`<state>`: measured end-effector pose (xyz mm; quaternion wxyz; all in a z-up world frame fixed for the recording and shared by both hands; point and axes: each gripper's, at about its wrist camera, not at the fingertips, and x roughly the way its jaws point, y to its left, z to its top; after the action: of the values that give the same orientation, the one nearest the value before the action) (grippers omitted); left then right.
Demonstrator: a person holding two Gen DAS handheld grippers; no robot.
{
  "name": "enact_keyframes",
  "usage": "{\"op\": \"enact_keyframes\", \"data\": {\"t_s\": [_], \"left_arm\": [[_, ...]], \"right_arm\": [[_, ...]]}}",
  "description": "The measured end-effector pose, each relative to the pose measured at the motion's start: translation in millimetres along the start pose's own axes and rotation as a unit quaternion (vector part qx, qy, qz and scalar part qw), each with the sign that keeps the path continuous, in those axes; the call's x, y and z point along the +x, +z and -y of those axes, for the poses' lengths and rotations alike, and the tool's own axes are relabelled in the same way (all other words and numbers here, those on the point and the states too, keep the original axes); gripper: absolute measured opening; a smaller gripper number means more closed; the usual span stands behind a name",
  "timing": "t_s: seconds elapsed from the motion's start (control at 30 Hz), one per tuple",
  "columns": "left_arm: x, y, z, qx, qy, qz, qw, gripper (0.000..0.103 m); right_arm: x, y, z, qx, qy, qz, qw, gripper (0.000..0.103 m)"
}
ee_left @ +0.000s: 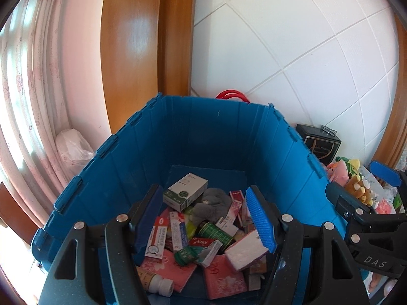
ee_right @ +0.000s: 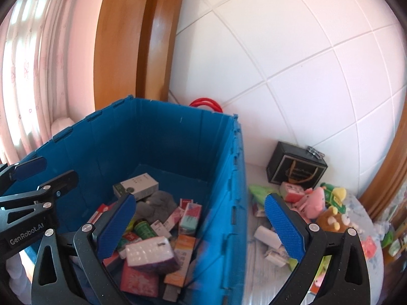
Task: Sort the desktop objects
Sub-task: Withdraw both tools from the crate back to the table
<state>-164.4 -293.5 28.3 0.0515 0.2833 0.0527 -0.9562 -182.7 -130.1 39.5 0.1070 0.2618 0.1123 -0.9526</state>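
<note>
A blue plastic crate (ee_left: 122, 167) holds several medicine boxes, pink tissue packs, a grey plush and small bottles. A white and purple tissue pack (ee_left: 245, 250) lies on top of the pile; it also shows in the right wrist view (ee_right: 150, 254). My left gripper (ee_left: 206, 218) is open and empty above the crate, its right pad beside that pack. My right gripper (ee_right: 201, 228) is open and empty, straddling the crate's right wall (ee_right: 229, 203). Plush toys (ee_right: 328, 208) and small packs (ee_right: 267, 239) lie on the table to the right of the crate.
A black box (ee_right: 296, 169) stands against the white tiled wall. A red handle (ee_left: 232, 94) shows behind the crate. A wooden frame (ee_left: 142, 38) and pink curtain (ee_left: 38, 89) are at the left. A flowered cloth (ee_right: 257, 287) covers the table.
</note>
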Motion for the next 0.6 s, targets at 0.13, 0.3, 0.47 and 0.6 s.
{"op": "enact_keyframes", "data": {"t_s": [0.13,0.3,0.47,0.6], "left_arm": [[-7,2,31,0.010,-0.006,0.009,0.9999,0.067],[-16,1,78,0.022,-0.006,0.023,0.9995,0.067],[-34,-4,128,0.029,-0.011,0.047,0.9984,0.067],[-44,-13,178,0.034,-0.020,0.059,0.9975,0.067]], "right_arm": [[-9,-5,31,0.016,0.001,0.010,1.000,0.103],[-21,-18,81,0.037,-0.003,0.022,0.999,0.103],[-34,-34,144,0.057,-0.009,0.033,0.998,0.103],[-38,-54,196,0.069,-0.013,0.029,0.997,0.103]]}}
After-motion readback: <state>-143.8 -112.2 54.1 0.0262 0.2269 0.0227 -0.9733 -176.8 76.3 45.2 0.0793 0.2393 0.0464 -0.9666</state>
